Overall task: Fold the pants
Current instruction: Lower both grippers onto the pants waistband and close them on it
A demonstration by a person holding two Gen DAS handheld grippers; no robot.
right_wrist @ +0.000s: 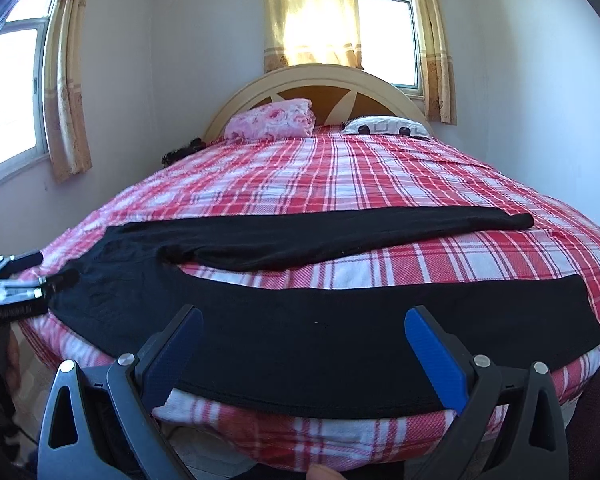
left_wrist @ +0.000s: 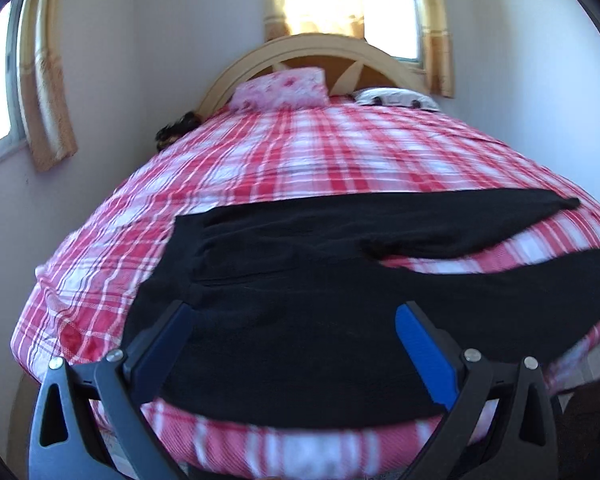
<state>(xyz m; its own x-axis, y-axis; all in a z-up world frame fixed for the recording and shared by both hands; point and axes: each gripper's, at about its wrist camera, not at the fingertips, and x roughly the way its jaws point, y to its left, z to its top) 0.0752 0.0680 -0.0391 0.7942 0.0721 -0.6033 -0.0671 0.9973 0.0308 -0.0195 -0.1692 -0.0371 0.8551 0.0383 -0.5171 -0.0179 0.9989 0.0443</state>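
**Black pants spread across the foot of the bed, both grippers held apart above them**

Left wrist view: The black pants (left_wrist: pixel 300 320) are seen laid flat on the red-and-white plaid bedspread (left_wrist: pixel 300 152), near the foot edge of the bed. The waist end is placed toward the left, and the two legs are run off to the right, split apart so that a wedge of plaid is shown between them. The left gripper (left_wrist: pixel 294 322) is held over the upper part of the pants, its blue-padded fingers (left_wrist: pixel 424 352) spread wide with nothing clamped between them. The picture is slightly blurred. At the far right edge a blue part of the other tool is just visible. A pink floral pillow (left_wrist: pixel 284 88) and a white patterned pillow (left_wrist: pixel 396 98) are set against the cream headboard (left_wrist: pixel 312 46).

Right wrist view: The pants (right_wrist: pixel 284 356) are shown stretched across the bed's near edge, the far leg (right_wrist: pixel 340 236) lying straight and well apart from the near leg (right_wrist: pixel 420 320). The right gripper (right_wrist: pixel 304 330) is held over the near leg, its fingers (right_wrist: pixel 436 360) parted and closed on nothing. The left gripper's body (right_wrist: pixel 16 284) is seen at the left edge, beside the waist end. Curtained windows (right_wrist: pixel 388 32) are seen behind the bed.
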